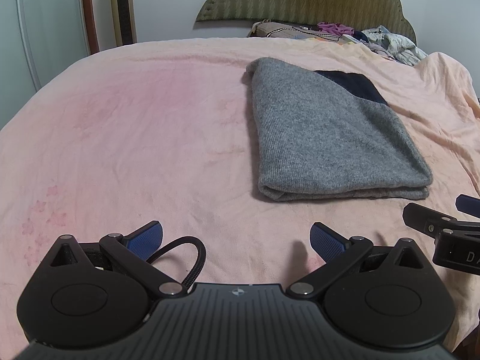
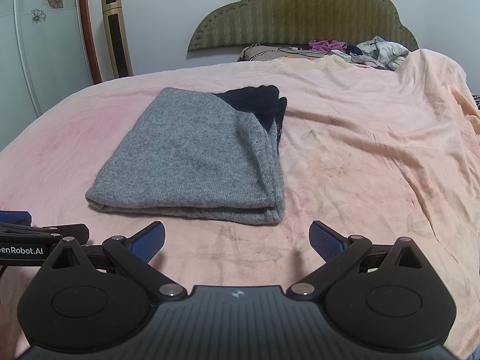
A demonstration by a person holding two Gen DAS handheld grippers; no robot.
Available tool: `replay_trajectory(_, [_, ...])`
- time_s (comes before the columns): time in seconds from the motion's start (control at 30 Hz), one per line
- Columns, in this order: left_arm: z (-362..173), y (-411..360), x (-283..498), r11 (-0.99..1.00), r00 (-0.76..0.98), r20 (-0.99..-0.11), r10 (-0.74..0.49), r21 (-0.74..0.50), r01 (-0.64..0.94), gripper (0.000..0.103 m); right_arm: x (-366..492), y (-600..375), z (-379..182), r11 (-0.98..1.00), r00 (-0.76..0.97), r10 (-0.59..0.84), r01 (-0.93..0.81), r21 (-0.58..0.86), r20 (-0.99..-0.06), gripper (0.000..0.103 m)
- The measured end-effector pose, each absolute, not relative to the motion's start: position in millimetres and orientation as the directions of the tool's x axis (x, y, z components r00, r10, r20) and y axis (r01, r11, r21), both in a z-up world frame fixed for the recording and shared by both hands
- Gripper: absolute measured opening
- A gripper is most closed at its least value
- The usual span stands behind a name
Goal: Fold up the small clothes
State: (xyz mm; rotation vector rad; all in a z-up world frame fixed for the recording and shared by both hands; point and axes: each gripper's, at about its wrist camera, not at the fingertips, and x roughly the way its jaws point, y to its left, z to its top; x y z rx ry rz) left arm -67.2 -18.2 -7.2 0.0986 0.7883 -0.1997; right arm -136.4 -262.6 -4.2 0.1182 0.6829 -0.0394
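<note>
A grey knit garment with a dark navy part lies folded into a flat rectangle on the pink bed sheet. It also shows in the right wrist view, with the navy part at its far end. My left gripper is open and empty, low over the sheet, to the near left of the garment. My right gripper is open and empty, just in front of the garment's near folded edge. The right gripper shows at the left view's right edge.
A pile of loose clothes and a patterned pillow lie at the head of the bed under the olive headboard. A gold tower fan stands by the wall at the left. The sheet is rumpled at the right.
</note>
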Motion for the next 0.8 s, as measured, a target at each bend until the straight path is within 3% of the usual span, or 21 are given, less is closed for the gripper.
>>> replay_trajectory(0.8, [-11.1,-17.4,-66.1,0.978,0.680,-0.721,-0.133,0.016,0.208,0.103,-135.2,-264.4,-6.4,0.992,0.772,-0.004,0.083,0.094,-0.636,0.103])
